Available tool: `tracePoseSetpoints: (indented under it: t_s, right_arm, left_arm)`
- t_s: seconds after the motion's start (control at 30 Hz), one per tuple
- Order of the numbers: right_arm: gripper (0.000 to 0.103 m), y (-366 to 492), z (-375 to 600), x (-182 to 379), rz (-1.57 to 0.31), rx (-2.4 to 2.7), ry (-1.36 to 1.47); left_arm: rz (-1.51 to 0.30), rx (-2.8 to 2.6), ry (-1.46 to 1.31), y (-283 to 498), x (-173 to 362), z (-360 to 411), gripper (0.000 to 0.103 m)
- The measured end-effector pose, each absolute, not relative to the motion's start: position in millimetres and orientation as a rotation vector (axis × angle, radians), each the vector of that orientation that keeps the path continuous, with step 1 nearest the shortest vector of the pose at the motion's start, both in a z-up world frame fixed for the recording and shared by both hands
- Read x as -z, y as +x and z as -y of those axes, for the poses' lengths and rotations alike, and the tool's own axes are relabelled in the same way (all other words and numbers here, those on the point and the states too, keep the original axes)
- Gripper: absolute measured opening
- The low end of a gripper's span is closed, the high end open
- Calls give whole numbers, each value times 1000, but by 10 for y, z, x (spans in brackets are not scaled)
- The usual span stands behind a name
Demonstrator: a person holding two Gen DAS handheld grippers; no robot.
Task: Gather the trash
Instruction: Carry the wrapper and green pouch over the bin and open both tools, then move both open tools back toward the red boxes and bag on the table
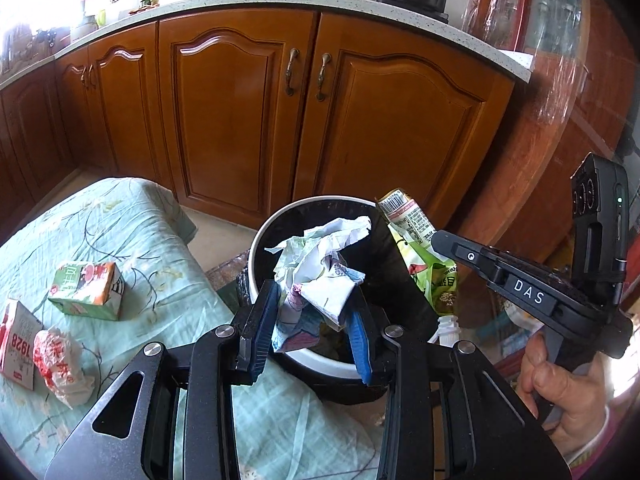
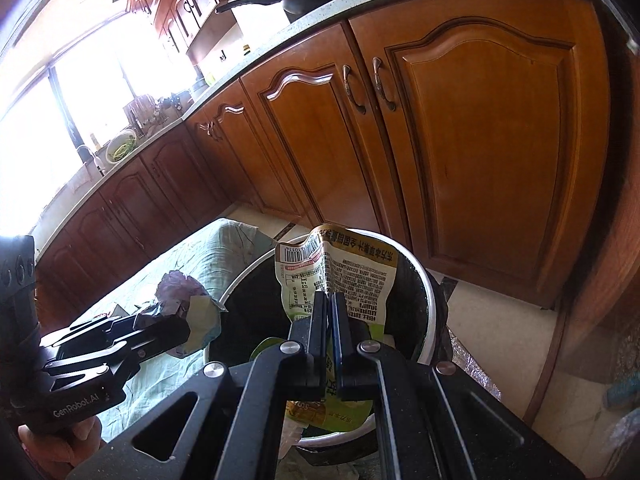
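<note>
My left gripper [image 1: 314, 300] is shut on a crumpled wad of white and printed paper [image 1: 320, 264], held over the white-rimmed black trash bin [image 1: 264, 236]. My right gripper [image 2: 331, 304] is shut on a green and white snack bag [image 2: 340, 272], which stands above the same bin [image 2: 428, 292]. In the left wrist view that snack bag [image 1: 416, 236] and the right gripper [image 1: 438, 238] hang at the bin's right side. The right wrist view shows the left gripper [image 2: 182, 326] with its paper wad [image 2: 188, 296] at the bin's left rim.
A table with a pale green flowered cloth [image 1: 132, 232] holds a green juice carton [image 1: 86, 290], a red and white crumpled wrapper [image 1: 60, 364] and a white box with red print [image 1: 16, 344]. Wooden kitchen cabinets [image 1: 240, 120] stand behind the bin.
</note>
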State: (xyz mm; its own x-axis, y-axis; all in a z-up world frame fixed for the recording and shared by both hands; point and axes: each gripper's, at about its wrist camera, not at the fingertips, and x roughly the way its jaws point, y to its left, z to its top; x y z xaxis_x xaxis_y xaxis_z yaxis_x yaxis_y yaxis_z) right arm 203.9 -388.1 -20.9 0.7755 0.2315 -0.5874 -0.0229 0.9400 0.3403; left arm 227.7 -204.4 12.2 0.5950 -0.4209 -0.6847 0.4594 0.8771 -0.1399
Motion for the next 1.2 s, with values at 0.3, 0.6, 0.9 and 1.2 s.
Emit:
tracePoseSetpoints:
  t_s: [0.3, 0.6, 0.9, 1.2]
  right_arm:
    - [8, 2187, 3913, 281, -717, -145, 344]
    - [70, 2081, 3893, 215, -673, -151, 368]
    - [96, 1840, 3790, 214, -655, -178, 484]
    - [100, 1665, 3359, 243, -675, -287, 477]
  left_arm:
    - [-851, 525, 70, 2437, 42, 2238, 35]
    - [-853, 520, 44, 2444, 28, 2234, 59]
    - [-832, 495, -19, 2234, 15, 1884, 64]
    - [-816, 416, -123, 1926, 41, 1283, 67]
